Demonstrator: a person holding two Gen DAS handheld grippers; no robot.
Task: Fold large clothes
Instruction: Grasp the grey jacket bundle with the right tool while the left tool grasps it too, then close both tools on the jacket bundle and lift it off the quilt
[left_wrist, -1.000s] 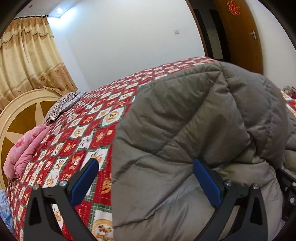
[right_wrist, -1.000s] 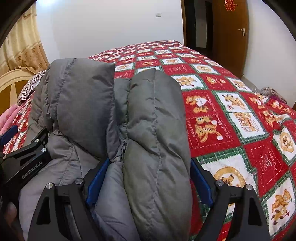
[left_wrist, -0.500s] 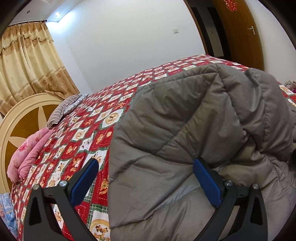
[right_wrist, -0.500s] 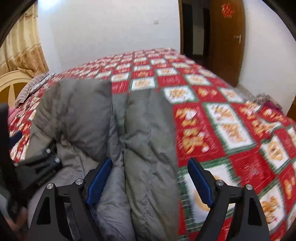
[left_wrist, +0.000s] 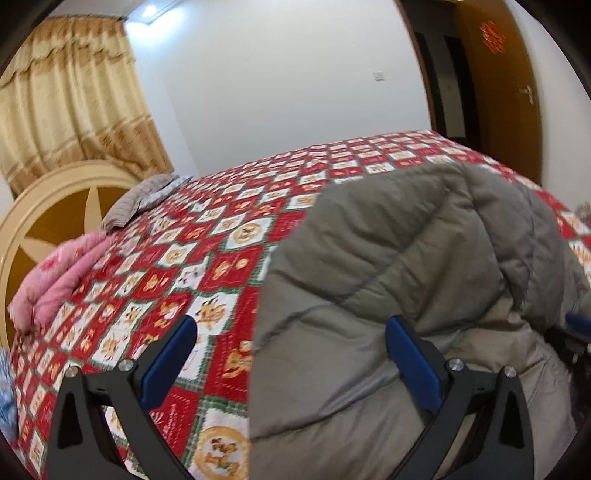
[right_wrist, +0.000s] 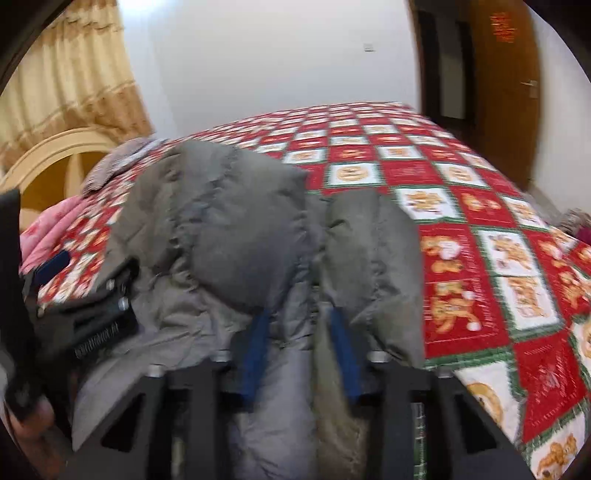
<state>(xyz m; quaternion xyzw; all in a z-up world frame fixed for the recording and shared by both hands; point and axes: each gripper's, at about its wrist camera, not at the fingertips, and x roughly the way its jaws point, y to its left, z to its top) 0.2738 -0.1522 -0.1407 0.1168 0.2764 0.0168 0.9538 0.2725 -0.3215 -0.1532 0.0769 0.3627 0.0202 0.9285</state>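
A grey puffer jacket (left_wrist: 424, 266) lies bunched on the red patterned bedspread (left_wrist: 207, 258). My left gripper (left_wrist: 291, 354) is open just above it, and the jacket's left edge runs between its blue fingers without being pinched. In the right wrist view the jacket (right_wrist: 229, 221) fills the middle. My right gripper (right_wrist: 299, 350) has its jaws closing, and a fold of the jacket's near edge is squeezed between the blue pads. The left gripper (right_wrist: 85, 306) shows at the left of that view, resting by the jacket's side.
Pink bedding (left_wrist: 55, 273) and a striped cloth (left_wrist: 144, 195) lie at the bed's head by the round headboard (left_wrist: 44, 206). Curtains (left_wrist: 74, 110) hang behind. A wooden door (right_wrist: 506, 85) stands at the far right. Bedspread (right_wrist: 498, 240) lies bare right of the jacket.
The right gripper's jaws have come together from wide apart onto a fold of the jacket and lifted slightly. The left gripper stays open and has shifted a little, showing more bedspread.
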